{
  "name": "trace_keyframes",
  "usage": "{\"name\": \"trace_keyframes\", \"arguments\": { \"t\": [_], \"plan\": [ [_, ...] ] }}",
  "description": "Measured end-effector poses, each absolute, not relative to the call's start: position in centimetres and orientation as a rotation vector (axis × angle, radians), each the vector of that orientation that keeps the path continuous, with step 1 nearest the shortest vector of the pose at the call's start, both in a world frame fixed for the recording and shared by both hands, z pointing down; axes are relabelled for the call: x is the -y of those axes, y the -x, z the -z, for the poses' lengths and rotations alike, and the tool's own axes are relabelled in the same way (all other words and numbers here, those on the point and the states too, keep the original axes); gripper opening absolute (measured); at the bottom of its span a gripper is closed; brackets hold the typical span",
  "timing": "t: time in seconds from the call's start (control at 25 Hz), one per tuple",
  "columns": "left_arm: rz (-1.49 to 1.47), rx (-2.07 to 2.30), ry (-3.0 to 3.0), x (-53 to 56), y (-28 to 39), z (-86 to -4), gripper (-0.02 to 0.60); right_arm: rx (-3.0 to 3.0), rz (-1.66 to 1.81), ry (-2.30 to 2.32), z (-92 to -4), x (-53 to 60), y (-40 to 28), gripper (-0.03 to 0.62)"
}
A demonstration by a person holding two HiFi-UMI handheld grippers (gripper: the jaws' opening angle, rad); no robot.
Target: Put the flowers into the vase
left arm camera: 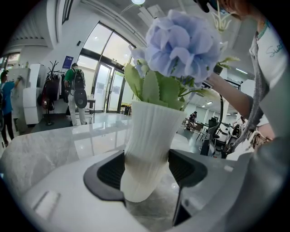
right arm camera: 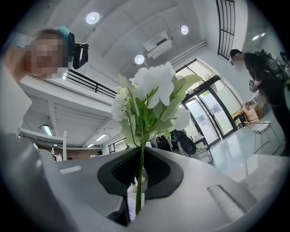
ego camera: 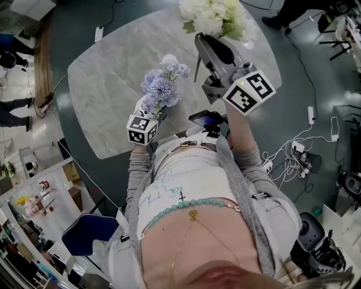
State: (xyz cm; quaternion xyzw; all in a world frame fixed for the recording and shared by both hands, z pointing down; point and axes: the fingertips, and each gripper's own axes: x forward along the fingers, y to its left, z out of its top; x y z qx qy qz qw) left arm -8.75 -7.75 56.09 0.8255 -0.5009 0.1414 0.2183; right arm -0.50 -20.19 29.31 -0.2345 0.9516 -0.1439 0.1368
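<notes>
My left gripper (left arm camera: 146, 168) is clamped on the white vase (left arm camera: 152, 131) (blue flowers (left arm camera: 181, 45) already in it) near the table (ego camera: 107, 73) edge. My right gripper (right arm camera: 139, 172) pinches the white flowers (right arm camera: 156, 86) by the stem. Next, I judge, I must aim that stem into the vase mouth.

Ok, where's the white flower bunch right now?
The white flower bunch is at the top of the head view, over the far edge of the table, its stem clamped in the right gripper, right of the purple flowers.
</notes>
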Motion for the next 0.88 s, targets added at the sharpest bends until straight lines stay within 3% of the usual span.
{"name": "trace_keyframes", "arguments": {
  "t": [0.88],
  "plan": [
    [-0.381, 1.349, -2.303, 8.5, 8.4, -56.0, 0.310, -2.512, 0.664, 0.727, -31.7, 20.6, -0.3, 0.041]
  ]
}}
